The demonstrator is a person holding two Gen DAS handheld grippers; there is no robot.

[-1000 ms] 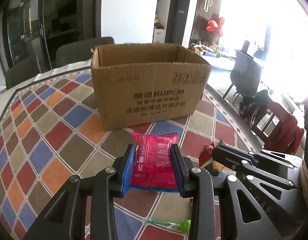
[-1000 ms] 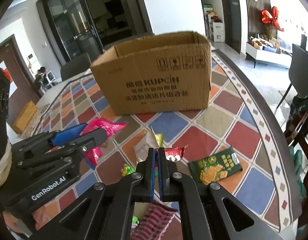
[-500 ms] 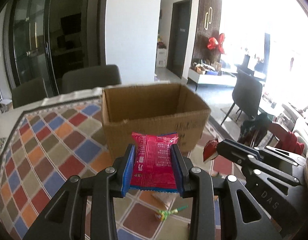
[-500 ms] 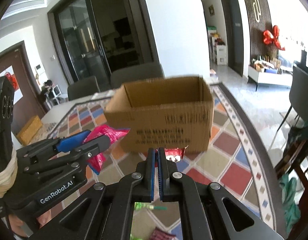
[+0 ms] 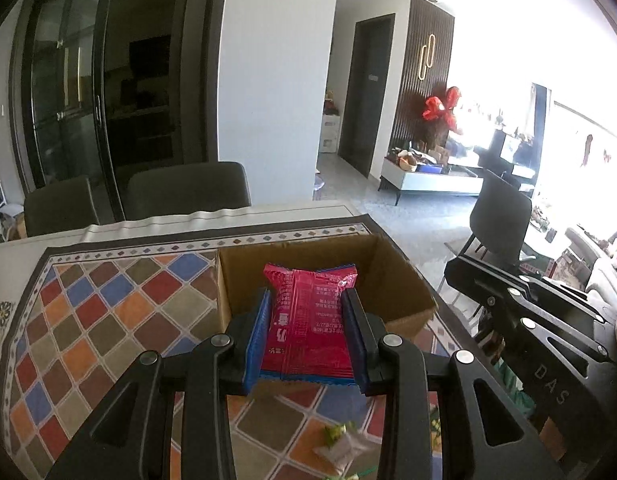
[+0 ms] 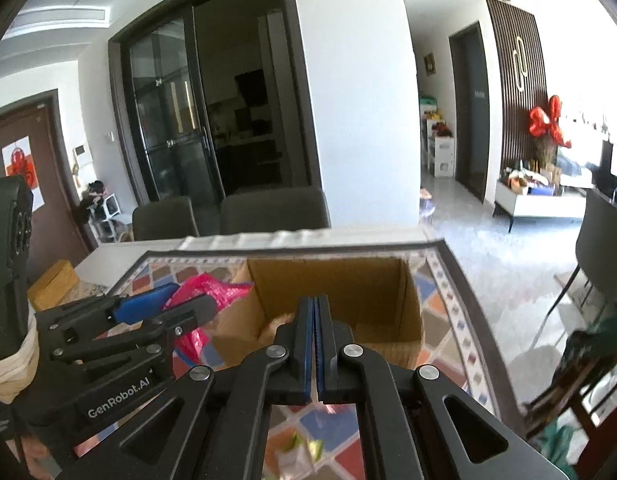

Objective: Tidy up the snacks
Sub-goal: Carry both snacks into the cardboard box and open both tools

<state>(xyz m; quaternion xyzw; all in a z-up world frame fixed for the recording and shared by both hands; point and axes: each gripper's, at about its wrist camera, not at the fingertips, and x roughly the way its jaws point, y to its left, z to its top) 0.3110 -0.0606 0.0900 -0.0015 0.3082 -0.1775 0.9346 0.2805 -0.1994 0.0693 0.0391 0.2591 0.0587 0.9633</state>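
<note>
A red snack packet (image 5: 308,328) stands upright between the blue pads of my left gripper (image 5: 308,296), which is shut on it. Behind it sits the open cardboard box (image 5: 396,280), so the packet hangs at the box's near rim. In the right wrist view the same packet (image 6: 212,286) and left gripper (image 6: 180,300) sit left of the box (image 6: 380,292). My right gripper (image 6: 314,300) is shut, pads together, pointing into the box opening. Nothing shows at its tips. From the left wrist view it (image 5: 452,268) is beside the box's right wall.
The box rests on a tablecloth (image 5: 108,320) of coloured diamonds. Loose wrapped sweets (image 5: 340,440) lie on the cloth below the grippers. Two grey chairs (image 5: 188,188) stand at the table's far side. A black chair (image 5: 500,216) is off to the right.
Both grippers have risen and moved toward the box, so its inside now shows. The small red packet seen earlier at the right gripper's tips no longer shows there.
</note>
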